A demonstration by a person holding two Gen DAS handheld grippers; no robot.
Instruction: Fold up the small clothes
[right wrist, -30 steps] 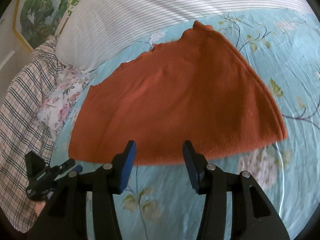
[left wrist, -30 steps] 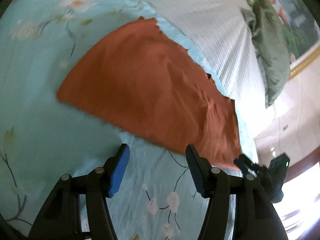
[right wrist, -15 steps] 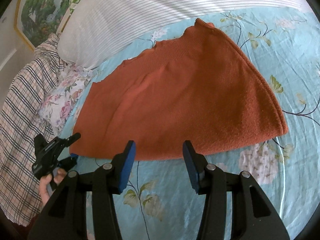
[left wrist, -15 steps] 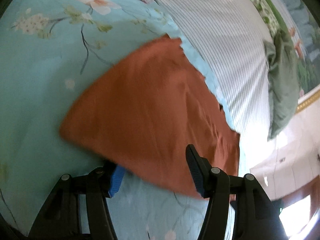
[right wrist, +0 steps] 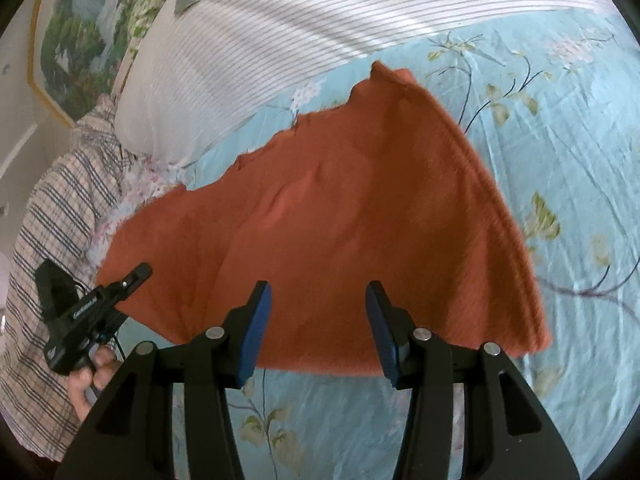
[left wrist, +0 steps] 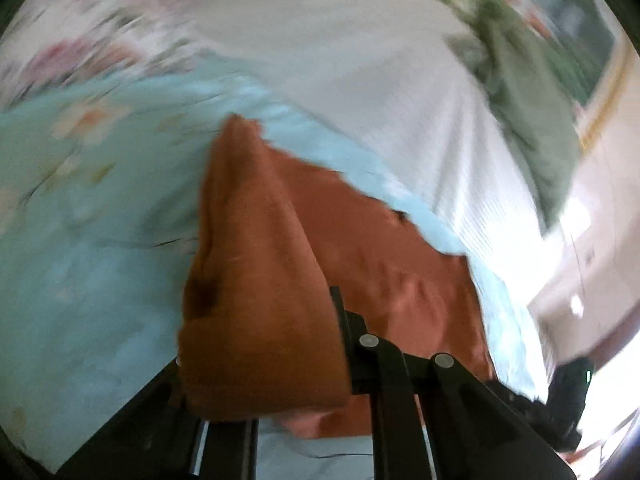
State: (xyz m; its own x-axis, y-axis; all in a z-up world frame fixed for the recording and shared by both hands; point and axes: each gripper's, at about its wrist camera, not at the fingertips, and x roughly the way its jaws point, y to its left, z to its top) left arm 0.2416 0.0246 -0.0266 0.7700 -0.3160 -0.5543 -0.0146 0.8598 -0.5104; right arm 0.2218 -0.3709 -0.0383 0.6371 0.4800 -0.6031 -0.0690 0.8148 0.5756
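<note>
Across the light-blue floral bedsheet (right wrist: 560,128), spread mostly flat: rust-orange knit garment (right wrist: 340,216), filling the middle of the right wrist view. At 12 o'clock from it, striped white pillow (right wrist: 320,20); at 9 o'clock, plaid cloth (right wrist: 52,208) bunched at the bed edge.

Right gripper (right wrist: 318,328) at 6 o'clock, blue pads (right wrist: 256,332) apart, nothing between them, tips framing the near hem, contact with the fabric hard to tell.

Left gripper (right wrist: 138,274) poking in at 8 o'clock, jaws closing, pinched on the garment's corner, with a hand (right wrist: 90,376) wrapped round its grip.

From the left wrist view, pretty blurry: same corner lifted and bunched into a fold over the left gripper (left wrist: 264,364), hiding one finger, rest of the garment (left wrist: 392,264) lying on the sheet toward 1 o'clock. Green cloth (left wrist: 532,120) up at 2 o'clock.
</note>
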